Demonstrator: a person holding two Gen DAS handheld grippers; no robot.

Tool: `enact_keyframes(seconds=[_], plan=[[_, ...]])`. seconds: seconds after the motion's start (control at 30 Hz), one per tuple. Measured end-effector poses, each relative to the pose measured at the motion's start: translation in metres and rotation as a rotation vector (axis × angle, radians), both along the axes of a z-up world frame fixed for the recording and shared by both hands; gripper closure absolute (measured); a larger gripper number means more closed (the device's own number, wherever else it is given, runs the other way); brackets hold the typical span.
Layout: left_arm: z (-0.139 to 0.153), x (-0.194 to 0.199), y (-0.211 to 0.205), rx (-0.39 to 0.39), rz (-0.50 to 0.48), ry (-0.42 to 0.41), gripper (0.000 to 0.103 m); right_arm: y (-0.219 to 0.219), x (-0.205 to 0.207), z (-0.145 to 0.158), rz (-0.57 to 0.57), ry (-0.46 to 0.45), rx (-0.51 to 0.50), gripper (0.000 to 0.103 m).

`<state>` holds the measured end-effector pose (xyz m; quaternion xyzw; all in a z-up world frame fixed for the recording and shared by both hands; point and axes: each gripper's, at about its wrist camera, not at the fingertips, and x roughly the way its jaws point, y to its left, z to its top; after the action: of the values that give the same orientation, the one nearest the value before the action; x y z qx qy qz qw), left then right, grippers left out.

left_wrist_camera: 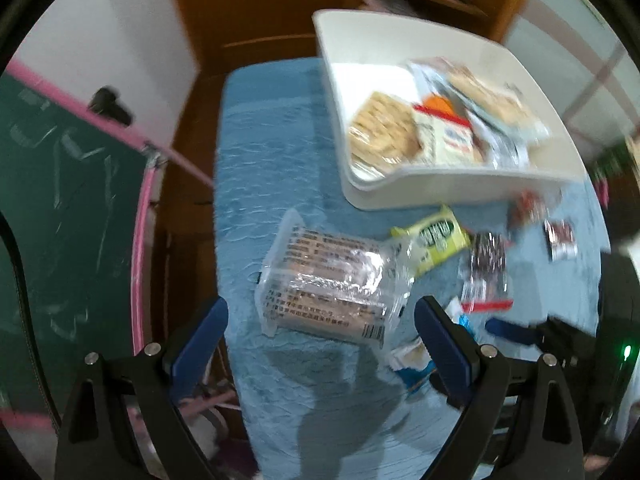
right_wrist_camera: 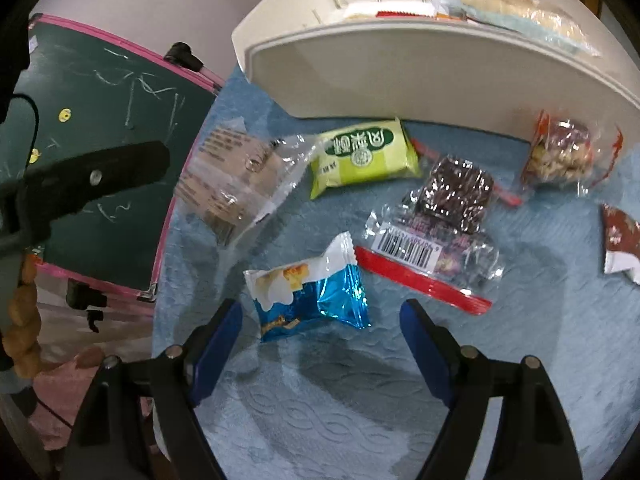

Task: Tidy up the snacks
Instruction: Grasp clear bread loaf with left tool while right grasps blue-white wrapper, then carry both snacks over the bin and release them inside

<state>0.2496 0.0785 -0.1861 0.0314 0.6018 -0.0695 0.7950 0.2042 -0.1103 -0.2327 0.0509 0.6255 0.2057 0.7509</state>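
A white bin (left_wrist_camera: pixel 400 196) holding several cracker packs stands on the blue cloth; in the right wrist view its white wall (right_wrist_camera: pixel 400 80) fills the top. Loose snacks lie in front of it. A clear pack of brown wafers (left_wrist_camera: pixel 324 284) lies just ahead of my left gripper (left_wrist_camera: pixel 320 312), which is open and above it. A blue and white snack packet (right_wrist_camera: pixel 308 296) lies between the blue fingers of my right gripper (right_wrist_camera: pixel 320 316), open, pads not touching it. Beyond lie a green packet (right_wrist_camera: pixel 360 158), a dark snack in clear wrap with a red strip (right_wrist_camera: pixel 444 216) and a nut bag (right_wrist_camera: pixel 560 152).
A green chalkboard with a pink frame (right_wrist_camera: pixel 100 120) stands left of the table. The cloth's left edge (left_wrist_camera: pixel 220 240) drops to a wooden floor. A brown cabinet (left_wrist_camera: pixel 260 8) stands behind. A red-brown packet (right_wrist_camera: pixel 620 240) lies at the right edge.
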Motion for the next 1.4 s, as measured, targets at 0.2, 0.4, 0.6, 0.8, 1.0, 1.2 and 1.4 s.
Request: enact_keyframes(seconds=[0.2,0.4,0.6,0.8,1.0,1.2,1.4], plan=[[-0.028,0.009,-0.010,-0.018,-0.170,0.075,0.009,0.008,-0.003,-0.012,-0.013,0.007,-0.025,0.022],[-0.052,0.022,-0.016,-0.045,-0.193,0.129,0.009,0.016,-0.009,-0.011,0.022,-0.065,-0.094,0.036],[-0.072,0.034,-0.018,0.008,-0.194,0.142,0.003,0.025,-0.011,-0.008,0.073,-0.099,-0.077,0.066],[-0.079,0.041,-0.018,-0.001,-0.159,0.135,0.004,0.022,-0.015,-0.003,0.073,-0.104,-0.059,0.071],[-0.064,0.028,-0.016,-0.025,-0.144,0.104,0.030,0.008,-0.019,0.019,0.057,-0.135,-0.045,0.072],[-0.027,-0.008,-0.016,-0.090,-0.105,0.077,0.032,-0.019,-0.019,0.058,0.007,-0.205,-0.034,0.072],[0.054,-0.023,-0.032,-0.147,-0.128,-0.073,0.032,-0.057,-0.009,0.111,-0.089,-0.317,-0.023,0.072]])
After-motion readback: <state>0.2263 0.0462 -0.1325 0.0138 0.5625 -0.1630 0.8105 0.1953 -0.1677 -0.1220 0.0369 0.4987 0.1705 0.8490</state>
